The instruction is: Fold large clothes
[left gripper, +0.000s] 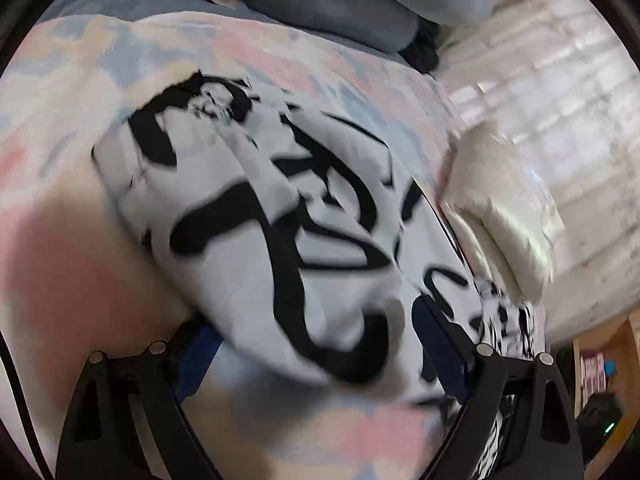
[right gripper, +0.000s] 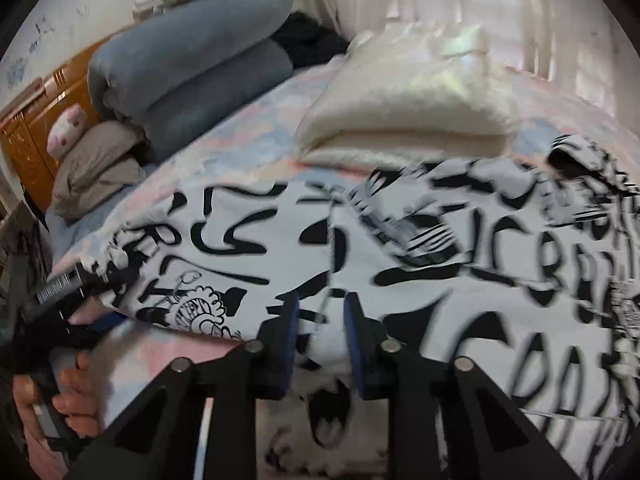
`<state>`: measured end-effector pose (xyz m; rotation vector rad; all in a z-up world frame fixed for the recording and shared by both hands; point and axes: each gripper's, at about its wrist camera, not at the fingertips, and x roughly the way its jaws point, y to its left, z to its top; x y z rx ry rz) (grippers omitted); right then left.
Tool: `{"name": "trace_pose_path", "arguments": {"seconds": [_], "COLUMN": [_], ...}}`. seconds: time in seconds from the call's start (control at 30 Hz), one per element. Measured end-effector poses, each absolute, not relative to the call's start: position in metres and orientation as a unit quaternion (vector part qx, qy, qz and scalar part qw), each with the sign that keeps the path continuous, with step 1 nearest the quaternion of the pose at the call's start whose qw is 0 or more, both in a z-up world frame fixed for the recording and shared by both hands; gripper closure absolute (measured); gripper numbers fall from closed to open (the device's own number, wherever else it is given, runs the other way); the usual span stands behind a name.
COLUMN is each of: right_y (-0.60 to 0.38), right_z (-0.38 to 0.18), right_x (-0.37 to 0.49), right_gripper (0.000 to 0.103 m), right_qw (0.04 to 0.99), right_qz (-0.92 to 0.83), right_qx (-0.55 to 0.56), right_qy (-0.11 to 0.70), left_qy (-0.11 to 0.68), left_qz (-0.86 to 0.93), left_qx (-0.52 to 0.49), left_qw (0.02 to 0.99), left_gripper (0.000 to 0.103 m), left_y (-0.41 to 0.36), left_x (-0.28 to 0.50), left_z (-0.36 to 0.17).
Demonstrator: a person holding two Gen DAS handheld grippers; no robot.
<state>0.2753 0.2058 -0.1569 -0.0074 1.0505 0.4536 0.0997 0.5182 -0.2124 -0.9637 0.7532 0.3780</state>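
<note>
A large white garment with black lettering and cartoon prints (left gripper: 280, 216) lies on the pastel bedspread (left gripper: 100, 80); it also shows in the right wrist view (right gripper: 400, 248). My left gripper (left gripper: 316, 344) is open, its blue-padded fingers wide apart around the garment's near edge. My right gripper (right gripper: 320, 328) has its fingers close together with a fold of the garment between them. The left gripper also shows at the left of the right wrist view (right gripper: 92, 296), held in a hand at the garment's edge. Both views are motion-blurred.
A folded cream blanket (right gripper: 408, 120) lies just beyond the garment. Rolled blue-grey bedding (right gripper: 192, 68) and a beige pillow (right gripper: 92, 164) sit at the head of the bed by a wooden headboard (right gripper: 36, 128). White curtains (left gripper: 560, 100) hang along the far side.
</note>
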Motion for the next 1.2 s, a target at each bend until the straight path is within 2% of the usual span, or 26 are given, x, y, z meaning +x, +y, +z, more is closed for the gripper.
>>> {"name": "trace_pose_path", "arguments": {"seconds": [0.1, 0.13, 0.17, 0.23, 0.33, 0.43, 0.53, 0.73, 0.93, 1.07, 1.2], "right_y": [0.221, 0.223, 0.223, 0.220, 0.220, 0.211, 0.177, 0.088, -0.013, -0.083, -0.139], "right_z": [-0.184, -0.190, -0.195, -0.197, -0.196, -0.189, -0.170, -0.137, -0.121, -0.108, -0.095], "right_x": [0.275, 0.275, 0.275, 0.277, 0.277, 0.279, 0.272, 0.234, 0.201, 0.178, 0.159], "right_gripper": [0.087, 0.087, 0.087, 0.087, 0.087, 0.087, 0.087, 0.087, 0.087, 0.087, 0.087], "right_qw": [0.827, 0.824, 0.821, 0.818, 0.815, 0.809, 0.802, 0.825, 0.839, 0.854, 0.865], "right_qz": [0.209, 0.207, 0.208, 0.211, 0.214, 0.223, 0.233, 0.192, 0.124, 0.071, 0.026], "right_qx": [-0.027, -0.029, -0.026, -0.015, -0.015, 0.006, 0.073, 0.113, 0.155, 0.188, 0.216], "right_qy": [0.521, 0.526, 0.530, 0.535, 0.539, 0.544, 0.545, 0.520, 0.506, 0.480, 0.452], "left_qy": [0.342, 0.339, 0.338, 0.354, 0.335, 0.310, 0.294, 0.273, 0.263, 0.273, 0.301], "left_qz": [0.199, 0.218, 0.237, 0.266, 0.255, 0.259, 0.246, 0.186, 0.099, 0.025, -0.045], "left_qx": [-0.439, -0.429, -0.417, -0.387, -0.394, -0.336, -0.288, -0.196, -0.128, -0.096, -0.069], "left_qw": [0.807, 0.809, 0.810, 0.809, 0.817, 0.851, 0.878, 0.923, 0.951, 0.957, 0.950], "left_gripper": [0.014, 0.029, 0.061, 0.093, 0.098, 0.099, 0.099, 0.099, 0.099, 0.099, 0.099], "left_y": [0.525, 0.525, 0.527, 0.532, 0.533, 0.511, 0.482, 0.392, 0.280, 0.188, 0.090], "left_x": [0.110, 0.114, 0.116, 0.122, 0.122, 0.122, 0.124, 0.132, 0.147, 0.172, 0.195], "left_z": [-0.212, -0.210, -0.207, -0.202, -0.186, -0.141, -0.097, 0.002, 0.072, 0.087, 0.070]}}
